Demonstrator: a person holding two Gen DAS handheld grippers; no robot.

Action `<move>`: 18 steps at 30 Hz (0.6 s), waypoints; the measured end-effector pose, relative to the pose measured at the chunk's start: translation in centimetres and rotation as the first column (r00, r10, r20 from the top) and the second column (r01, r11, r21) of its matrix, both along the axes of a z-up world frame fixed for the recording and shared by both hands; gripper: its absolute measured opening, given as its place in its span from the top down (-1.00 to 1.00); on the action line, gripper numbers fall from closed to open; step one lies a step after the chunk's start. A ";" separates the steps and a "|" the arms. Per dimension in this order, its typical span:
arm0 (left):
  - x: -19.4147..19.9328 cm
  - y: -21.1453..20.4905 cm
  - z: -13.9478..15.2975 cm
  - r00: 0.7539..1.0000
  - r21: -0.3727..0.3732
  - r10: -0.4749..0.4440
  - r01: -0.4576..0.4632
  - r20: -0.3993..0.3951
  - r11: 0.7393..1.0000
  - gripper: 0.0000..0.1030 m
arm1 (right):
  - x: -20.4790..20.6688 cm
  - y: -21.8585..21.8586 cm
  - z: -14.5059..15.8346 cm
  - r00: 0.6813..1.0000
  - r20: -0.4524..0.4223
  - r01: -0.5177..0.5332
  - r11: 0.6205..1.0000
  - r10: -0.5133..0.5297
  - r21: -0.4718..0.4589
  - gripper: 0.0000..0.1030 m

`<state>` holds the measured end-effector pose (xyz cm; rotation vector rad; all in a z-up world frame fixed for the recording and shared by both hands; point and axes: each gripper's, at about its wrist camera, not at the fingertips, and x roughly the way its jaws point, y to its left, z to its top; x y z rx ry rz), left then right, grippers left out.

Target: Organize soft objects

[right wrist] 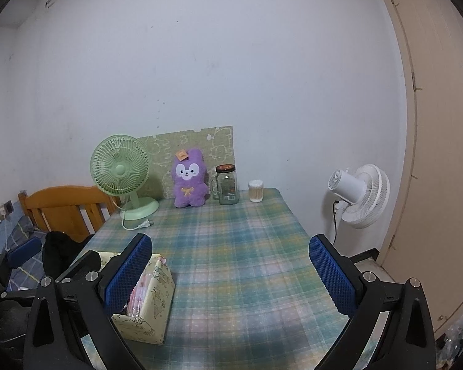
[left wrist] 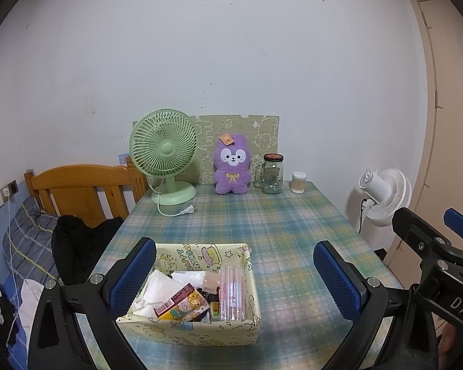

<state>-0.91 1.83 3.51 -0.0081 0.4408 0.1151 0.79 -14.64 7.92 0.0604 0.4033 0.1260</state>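
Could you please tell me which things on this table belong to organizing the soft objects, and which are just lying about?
Belongs to the job:
- purple plush toy, upright against the wall
- patterned storage box, already holding odds and ends
- left gripper and right gripper, both open and empty

Just lying about:
- green desk fan, unplugged
- glass jar
- cotton swab tub
- white fan

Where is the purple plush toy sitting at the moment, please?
In both views the purple plush toy sits upright at the table's far edge, between the green desk fan and the lidded glass jar.
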 end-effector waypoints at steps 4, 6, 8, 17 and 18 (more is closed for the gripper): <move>-0.1 0.0 0.1 1.000 -0.004 0.003 -0.003 -0.001 1.000 -0.99 | -0.2 0.1 0.0 1.000 0.005 0.002 1.000 -0.002 -0.006 -1.00; -0.2 0.0 0.1 1.000 -0.003 0.006 -0.006 0.002 1.000 -0.99 | -0.2 0.1 0.1 1.000 0.006 0.002 1.000 -0.002 -0.005 -0.99; -0.2 0.0 0.2 1.000 -0.002 0.007 -0.007 0.006 1.000 -0.99 | -0.3 0.1 0.1 1.000 0.010 0.001 1.000 -0.001 -0.005 -0.99; -0.2 -0.1 0.3 1.000 -0.006 0.011 -0.011 0.006 1.000 -0.99 | -0.4 0.0 0.2 1.000 0.008 0.003 1.000 -0.003 -0.003 -0.99; -0.3 0.0 0.2 1.000 -0.005 0.011 -0.011 0.007 1.000 -0.99 | -0.4 0.0 0.2 1.000 0.008 0.003 1.000 -0.003 -0.004 -0.99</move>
